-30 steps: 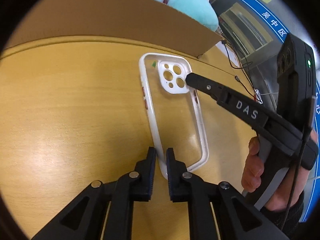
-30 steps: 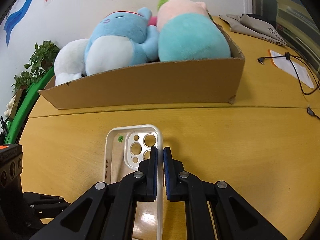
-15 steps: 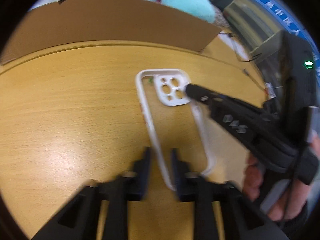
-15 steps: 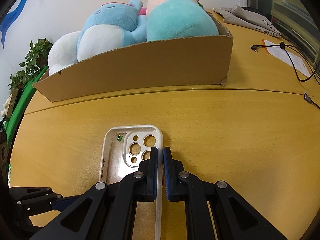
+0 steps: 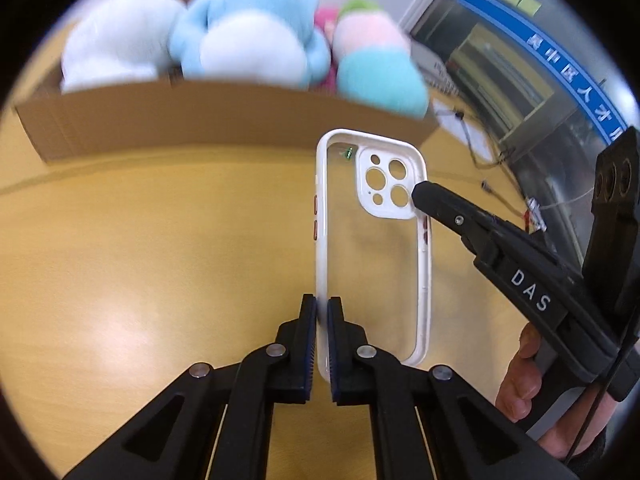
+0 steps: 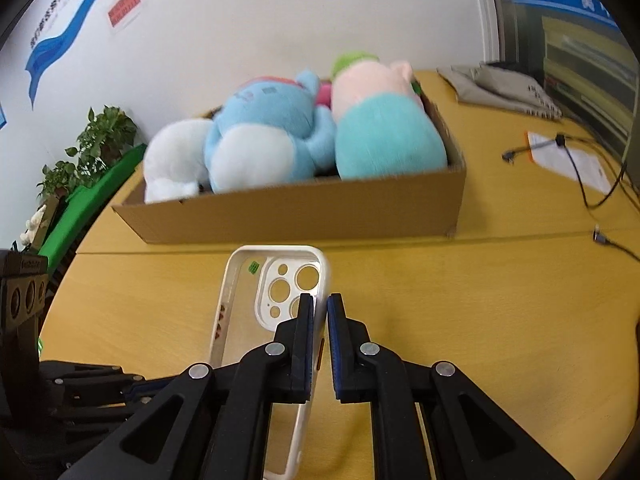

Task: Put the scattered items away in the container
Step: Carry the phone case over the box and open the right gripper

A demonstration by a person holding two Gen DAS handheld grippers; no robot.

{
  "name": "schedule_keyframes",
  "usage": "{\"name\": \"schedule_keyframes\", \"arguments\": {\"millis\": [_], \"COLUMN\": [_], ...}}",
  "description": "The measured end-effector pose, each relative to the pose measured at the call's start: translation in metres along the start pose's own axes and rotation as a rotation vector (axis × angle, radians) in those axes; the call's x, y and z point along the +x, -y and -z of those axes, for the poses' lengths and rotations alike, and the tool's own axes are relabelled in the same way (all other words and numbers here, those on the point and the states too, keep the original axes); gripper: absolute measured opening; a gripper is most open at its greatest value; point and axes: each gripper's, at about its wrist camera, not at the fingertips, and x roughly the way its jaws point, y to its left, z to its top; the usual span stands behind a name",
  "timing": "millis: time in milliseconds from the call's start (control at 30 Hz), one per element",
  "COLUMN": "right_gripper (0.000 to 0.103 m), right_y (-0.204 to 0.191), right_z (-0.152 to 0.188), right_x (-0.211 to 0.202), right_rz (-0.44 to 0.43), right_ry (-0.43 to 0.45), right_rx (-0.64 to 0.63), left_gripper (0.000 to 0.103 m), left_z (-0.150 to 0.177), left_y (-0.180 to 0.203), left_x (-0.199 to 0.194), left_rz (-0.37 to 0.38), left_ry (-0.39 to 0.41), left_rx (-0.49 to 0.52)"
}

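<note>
A clear phone case with a white rim and white camera block hangs in the air above the wooden table. My left gripper is shut on its left rim near the bottom corner. My right gripper is shut on its right rim beside the camera block; the case also shows there, tilted. In the left wrist view the right gripper's fingers touch the case's upper right edge. The cardboard box stands just beyond, holding plush toys.
The box holds a white plush, a blue plush and a pink and teal plush. Cables, a paper slip and a folded grey cloth lie on the table to the right. A potted plant stands at far left.
Both grippers have lifted the phone case off the table and raised it toward the box. The left gripper loosened, then closed again on the left rim.
</note>
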Motion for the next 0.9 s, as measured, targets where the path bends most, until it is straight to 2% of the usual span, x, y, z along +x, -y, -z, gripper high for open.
{"name": "schedule_keyframes", "arguments": {"millis": [133, 267, 400, 533, 633, 733, 800, 900], "right_gripper": [0.008, 0.007, 0.007, 0.007, 0.007, 0.007, 0.007, 0.007], "right_y": [-0.021, -0.043, -0.06, -0.064, -0.059, -0.044, -0.033, -0.014], "right_z": [-0.03, -0.076, -0.134, -0.201, -0.249, -0.286, -0.299, -0.304], "right_x": [-0.016, -0.024, -0.022, -0.002, 0.027, 0.067, 0.097, 0.154], "right_rz": [-0.025, -0.055, -0.066, -0.061, -0.037, -0.004, 0.012, 0.043], "right_ry": [0.09, 0.168, 0.243, 0.268, 0.265, 0.223, 0.173, 0.061], "right_rx": [-0.034, -0.081, -0.122, -0.14, -0.141, -0.139, -0.127, -0.109], "left_gripper": [0.005, 0.005, 0.005, 0.006, 0.006, 0.006, 0.006, 0.007], "left_z": [-0.024, -0.06, -0.121, -0.187, -0.239, -0.28, -0.303, -0.32], "left_y": [0.005, 0.005, -0.001, -0.007, -0.012, -0.021, -0.029, -0.042], "left_x": [-0.031, -0.056, -0.082, -0.088, -0.073, -0.041, -0.008, 0.04], "left_rz": [-0.017, -0.032, -0.056, -0.079, -0.088, -0.072, -0.069, -0.086], "left_ry": [0.086, 0.163, 0.243, 0.274, 0.255, 0.194, 0.128, 0.037], "left_rx": [0.05, 0.086, 0.113, 0.149, 0.163, 0.145, 0.12, 0.093]}}
